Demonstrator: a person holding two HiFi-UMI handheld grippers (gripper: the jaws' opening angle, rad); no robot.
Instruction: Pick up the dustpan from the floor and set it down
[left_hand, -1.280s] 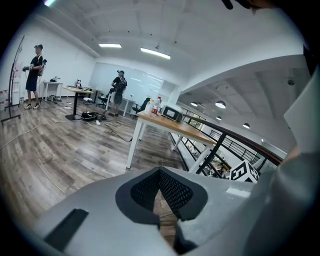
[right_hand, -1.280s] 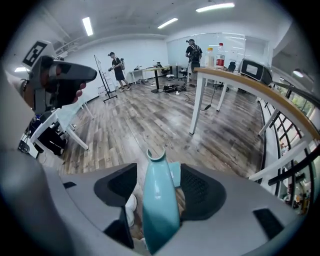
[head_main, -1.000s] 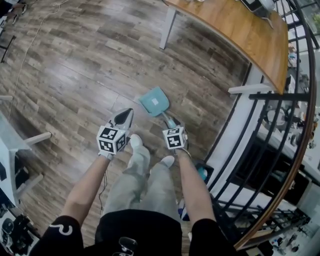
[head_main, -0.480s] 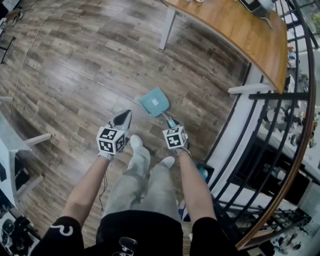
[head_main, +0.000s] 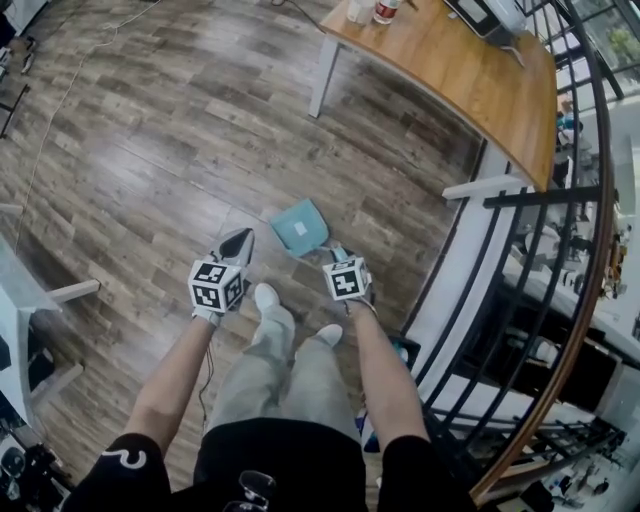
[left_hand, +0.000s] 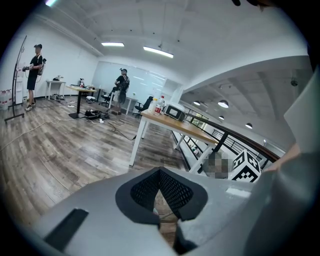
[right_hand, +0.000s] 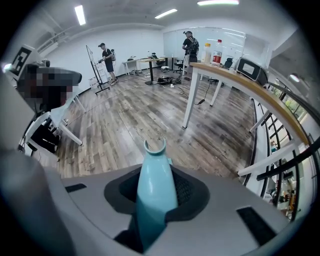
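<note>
Right tongs (head_main: 336, 254): clamped on the teal handle (right_hand: 156, 176) of the dustpan (head_main: 299, 228). Jaws have just been closing, and the handle is between them now. Both black pads press on it. In the right gripper view the handle runs up through the jaws, and its notched end pokes out past the tips.

Dustpan position: the pan sits just ahead of the right tongs, and ahead and to the right of the left tongs' tip. It's over the wood floor (head_main: 150, 150). Can't tell from the head view whether it's clear of the floor or still touching.

Left tongs (head_main: 238, 243): narrow, tips meeting, nothing between them. Only floor shows through the gap behind the tips. They're held level with the right tongs, well apart from the dustpan handle and angled down.

Surroundings:
- The person's shoes (head_main: 266, 297) are just behind and between the two tongs.
- A wooden tabletop (head_main: 470, 70) is well ahead and to the right of the right tongs, carrying bottles (head_main: 383, 10).
- A black railing (head_main: 590, 250) curves along to the right of the right tongs.
- Two other people (right_hand: 106, 60) stand far ahead across the room in the right gripper view.
</note>
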